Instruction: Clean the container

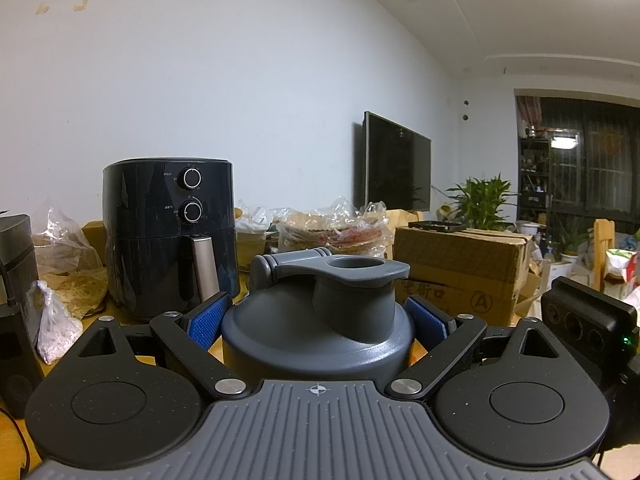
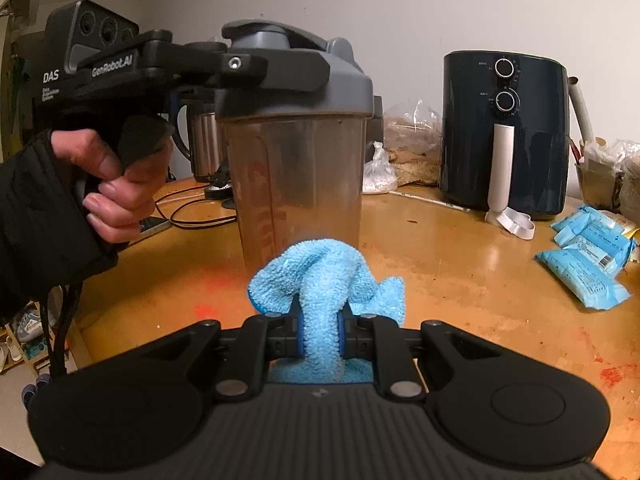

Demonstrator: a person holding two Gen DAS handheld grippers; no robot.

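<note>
Blue cloth [image 2: 320,276] sits pinched in the right gripper [image 2: 320,336] just before the shaker bottle [image 2: 298,184], which stands on the table [image 2: 460,264], lid clamped by the left gripper [image 1: 316,320]; wiping looks barely begun.

White wall [image 1: 240,80], wall-mounted television [image 1: 398,164], dark window [image 1: 592,160], wooden table [image 2: 460,248]

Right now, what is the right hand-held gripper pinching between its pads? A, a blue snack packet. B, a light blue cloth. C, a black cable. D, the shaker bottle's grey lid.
B: in the right wrist view the right hand-held gripper is clamped shut on a bunched light blue cloth, in front of the shaker bottle, whose grey lid the left hand-held gripper holds.
</note>
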